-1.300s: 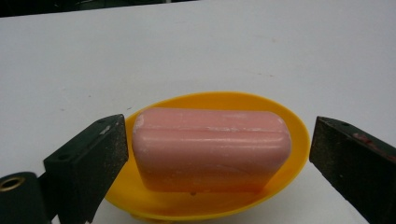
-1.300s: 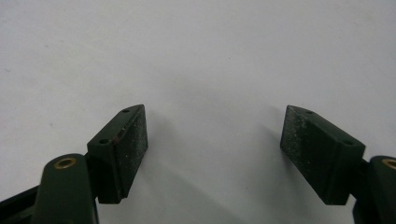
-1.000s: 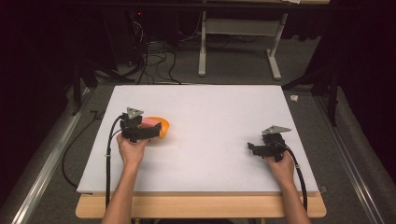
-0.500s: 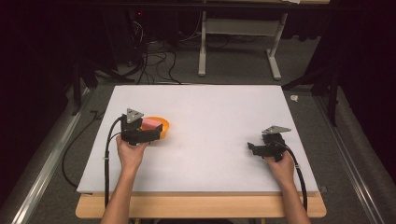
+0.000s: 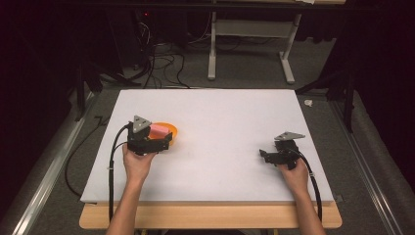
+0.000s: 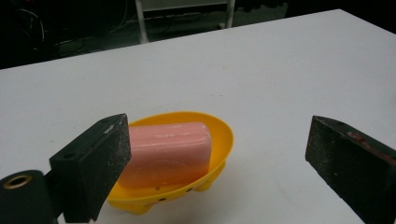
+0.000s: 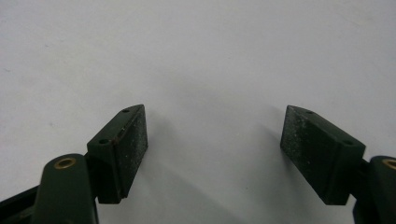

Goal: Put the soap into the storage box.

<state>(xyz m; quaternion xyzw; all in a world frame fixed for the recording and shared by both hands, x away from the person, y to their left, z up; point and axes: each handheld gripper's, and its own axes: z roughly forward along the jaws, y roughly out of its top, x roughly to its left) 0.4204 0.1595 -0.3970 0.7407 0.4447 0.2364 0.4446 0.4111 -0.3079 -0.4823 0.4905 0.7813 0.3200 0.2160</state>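
Observation:
A pink bar of soap [image 6: 168, 151] lies in a yellow dish [image 6: 223, 135] on the white table top. In the high view the soap [image 5: 157, 129] and the dish [image 5: 171, 131] sit at the table's left. My left gripper [image 5: 165, 140] is just in front of them. It [image 6: 219, 144] is open wide, one jaw beside the soap's left end and the other well off to the right, touching neither soap nor dish. My right gripper [image 5: 264, 155] rests low at the right of the table. It [image 7: 215, 135] is open with bare table between its jaws.
The white table top [image 5: 220, 112] has a wooden strip [image 5: 210, 218] along its near edge. Cables [image 5: 113, 161] trail from both grippers down past that edge. Behind the table stand a white frame [image 5: 288, 58] and loose cables [image 5: 161, 58] on the floor.
My left gripper has drawn back slightly towards the person, so more of the soap and dish shows. The right gripper has not moved.

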